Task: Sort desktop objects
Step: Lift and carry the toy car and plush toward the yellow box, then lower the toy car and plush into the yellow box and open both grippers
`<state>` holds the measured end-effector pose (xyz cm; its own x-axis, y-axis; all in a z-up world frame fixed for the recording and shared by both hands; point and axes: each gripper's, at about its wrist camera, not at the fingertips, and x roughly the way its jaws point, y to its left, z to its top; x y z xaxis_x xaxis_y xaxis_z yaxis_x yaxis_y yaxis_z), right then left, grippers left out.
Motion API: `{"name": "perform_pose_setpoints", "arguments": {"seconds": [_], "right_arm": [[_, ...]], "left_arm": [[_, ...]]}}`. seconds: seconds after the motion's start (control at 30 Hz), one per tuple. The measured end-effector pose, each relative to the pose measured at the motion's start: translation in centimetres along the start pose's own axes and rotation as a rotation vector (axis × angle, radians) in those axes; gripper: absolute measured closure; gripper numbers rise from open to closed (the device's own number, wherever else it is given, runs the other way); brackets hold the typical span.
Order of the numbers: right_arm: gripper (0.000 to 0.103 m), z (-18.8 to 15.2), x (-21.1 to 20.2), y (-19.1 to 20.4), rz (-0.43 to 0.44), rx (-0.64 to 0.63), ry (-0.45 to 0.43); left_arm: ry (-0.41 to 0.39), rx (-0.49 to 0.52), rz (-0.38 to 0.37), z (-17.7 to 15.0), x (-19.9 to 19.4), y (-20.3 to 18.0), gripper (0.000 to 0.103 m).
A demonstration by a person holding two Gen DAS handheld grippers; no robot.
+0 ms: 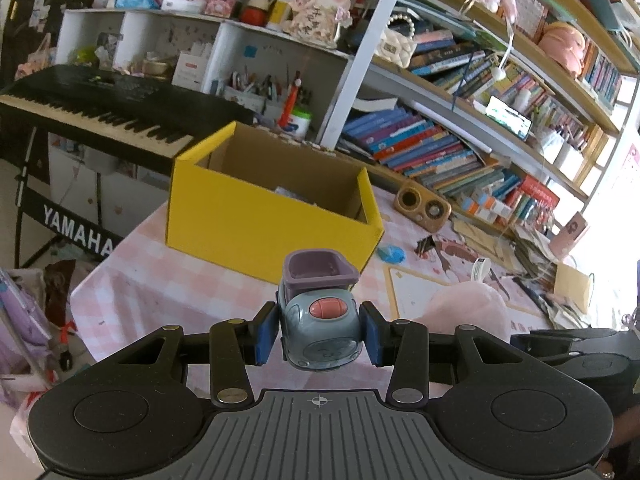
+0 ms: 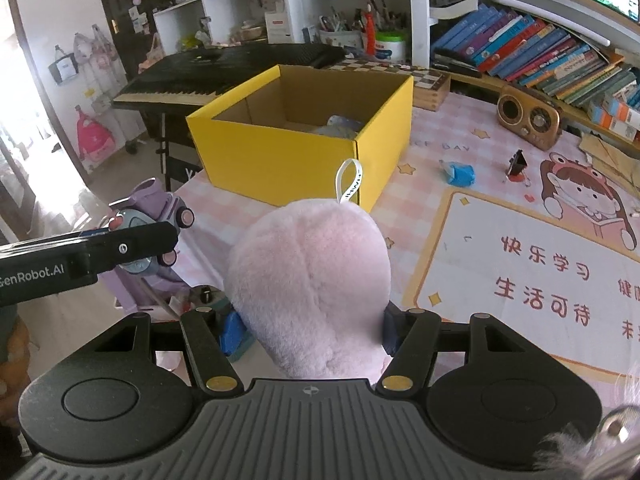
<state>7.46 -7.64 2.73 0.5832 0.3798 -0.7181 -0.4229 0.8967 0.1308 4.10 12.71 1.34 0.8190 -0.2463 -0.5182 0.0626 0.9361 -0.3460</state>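
Note:
My left gripper (image 1: 319,334) is shut on a grey-blue toy truck (image 1: 320,332) with a purple bucket, held above the pink checked tablecloth in front of the yellow cardboard box (image 1: 256,224). The truck also shows in the right wrist view (image 2: 152,220), at the left. My right gripper (image 2: 310,332) is shut on a pink plush toy (image 2: 308,280) with a white loop tag, held in front of the same box (image 2: 280,164). The box is open on top, with a pale object inside. The plush also shows in the left wrist view (image 1: 464,308).
A wooden retro speaker (image 2: 528,122), a blue wrapped item (image 2: 460,174) and a small black clip (image 2: 518,164) lie on the table right of the box. A printed desk mat (image 2: 520,280) covers the right side. A keyboard (image 1: 92,108) stands behind the box, bookshelves (image 1: 440,148) to the right.

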Motion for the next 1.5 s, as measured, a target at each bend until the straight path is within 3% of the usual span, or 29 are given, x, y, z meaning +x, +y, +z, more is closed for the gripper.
{"name": "perform_pose_setpoints", "arguments": {"seconds": [0.33,0.73,1.23,1.5], "right_arm": [[0.043,1.1,0.4,-0.4,0.011,-0.011,-0.01],[0.043,4.9,1.9,-2.3,0.057,-0.024,-0.055],[0.043,15.2,6.2,-5.9,0.083,-0.104,-0.184],[0.043,20.7,11.6,-6.4,0.082,-0.16,-0.203]], "left_arm": [[-0.022,-0.007,0.022,0.9,0.7,0.1,0.061],[-0.086,0.018,0.053,4.7,3.0,-1.1,0.061],[-0.141,0.041,0.155,10.4,9.7,-0.9,0.06],[-0.056,0.109,0.246,11.9,15.7,0.2,0.06]]}}
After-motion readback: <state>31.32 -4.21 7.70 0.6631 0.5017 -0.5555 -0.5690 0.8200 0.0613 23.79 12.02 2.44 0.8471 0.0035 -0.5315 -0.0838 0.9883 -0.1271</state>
